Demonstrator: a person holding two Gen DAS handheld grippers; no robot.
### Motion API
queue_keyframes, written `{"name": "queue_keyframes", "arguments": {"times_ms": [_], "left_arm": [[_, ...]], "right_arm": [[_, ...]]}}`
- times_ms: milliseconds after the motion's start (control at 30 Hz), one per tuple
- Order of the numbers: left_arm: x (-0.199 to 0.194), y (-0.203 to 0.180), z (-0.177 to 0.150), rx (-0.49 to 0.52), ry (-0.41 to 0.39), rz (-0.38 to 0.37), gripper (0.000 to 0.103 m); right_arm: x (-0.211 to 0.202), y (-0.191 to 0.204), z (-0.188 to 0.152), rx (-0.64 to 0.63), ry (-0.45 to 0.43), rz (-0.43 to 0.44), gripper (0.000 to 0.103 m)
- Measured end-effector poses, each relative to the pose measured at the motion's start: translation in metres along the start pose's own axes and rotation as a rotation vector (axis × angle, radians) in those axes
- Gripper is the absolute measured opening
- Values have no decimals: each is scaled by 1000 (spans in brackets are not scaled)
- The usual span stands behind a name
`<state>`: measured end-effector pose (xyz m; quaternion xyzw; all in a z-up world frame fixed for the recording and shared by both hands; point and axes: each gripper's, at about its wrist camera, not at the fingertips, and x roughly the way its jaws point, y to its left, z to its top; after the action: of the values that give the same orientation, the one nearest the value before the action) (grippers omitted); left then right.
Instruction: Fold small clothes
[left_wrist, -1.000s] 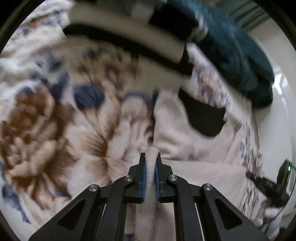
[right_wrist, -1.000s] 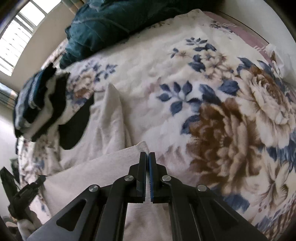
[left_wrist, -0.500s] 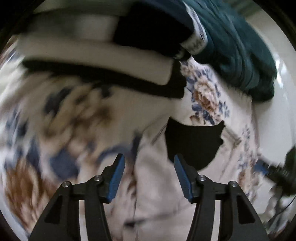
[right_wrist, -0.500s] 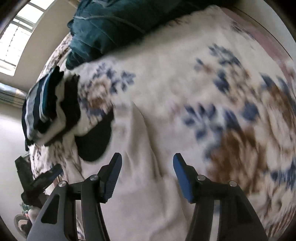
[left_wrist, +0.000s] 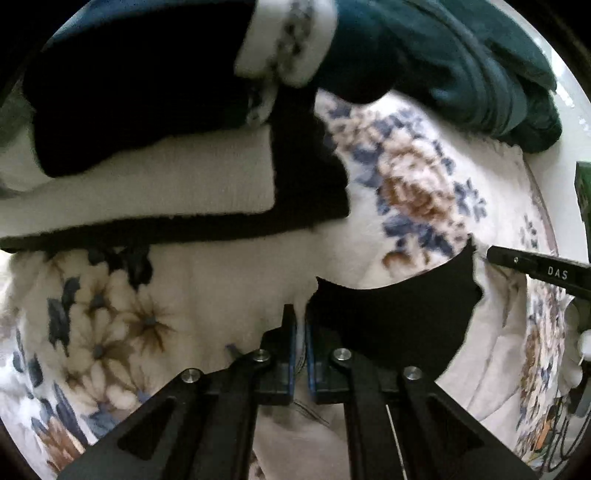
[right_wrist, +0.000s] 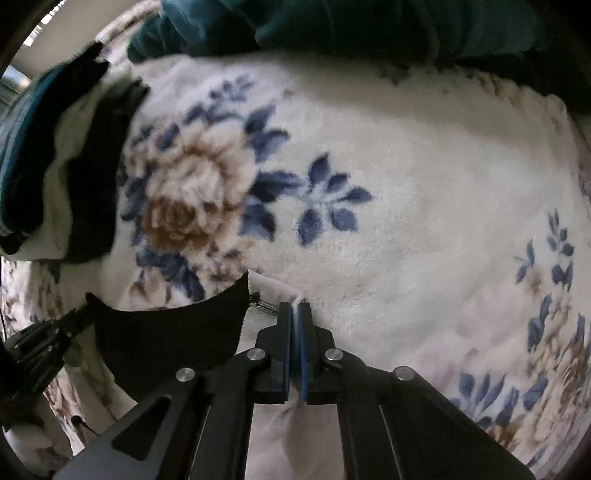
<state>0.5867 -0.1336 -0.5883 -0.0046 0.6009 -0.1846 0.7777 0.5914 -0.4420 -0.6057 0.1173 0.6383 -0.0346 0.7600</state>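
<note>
Left wrist view: your left gripper (left_wrist: 300, 328) points low across the bed, fingers (left_wrist: 289, 325) pinched on the cream garment (left_wrist: 491, 354) at its edge, just left of the black collar patch (left_wrist: 391, 325). Garment lies flat on the floral blanket (left_wrist: 413, 184). Folded stack (left_wrist: 147, 147) sits close ahead-left, teal duvet (left_wrist: 461, 55) behind. Black tool marked "DAS" (left_wrist: 539, 271) at right edge.

Right wrist view: your right gripper (right_wrist: 296, 317) also low and level, fingers (right_wrist: 283, 321) clamped on a thin fold of the garment (right_wrist: 273, 286) at its top edge, right of the patch (right_wrist: 173, 332). Stack (right_wrist: 62, 166) far left, duvet (right_wrist: 351, 26) along the top.
</note>
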Motion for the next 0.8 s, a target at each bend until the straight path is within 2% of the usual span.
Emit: {"name": "queue_keyframes", "arguments": {"times_ms": [133, 300, 400, 500, 600, 667, 767, 800], "left_arm": [[-42, -1, -9, -8, -76, -24, 3], [-106, -17, -22, -27, -190, -60, 3], [-148, -27, -48, -56, -276, -104, 3], [-177, -31, -96, -104, -302, -156, 3], [-182, -33, -165, -173, -254, -165, 3], [-171, -35, -196, -201, -200, -159, 4], [-135, -32, -247, -239, -22, -156, 8], [-124, -28, -262, -257, 41, -161, 10]], "right_arm": [[-36, -8, -13, 46, -85, 47, 3], [-104, -7, -45, 72, -223, 101, 3], [-145, -10, -84, 93, -291, 144, 3], [-173, -18, -143, 113, -310, 191, 3], [-171, -28, -211, 155, -255, 212, 3], [-159, -38, -257, 178, -187, 215, 3], [-128, -50, -300, 197, -41, 190, 3], [-111, -57, -311, 218, 56, 196, 3]]}}
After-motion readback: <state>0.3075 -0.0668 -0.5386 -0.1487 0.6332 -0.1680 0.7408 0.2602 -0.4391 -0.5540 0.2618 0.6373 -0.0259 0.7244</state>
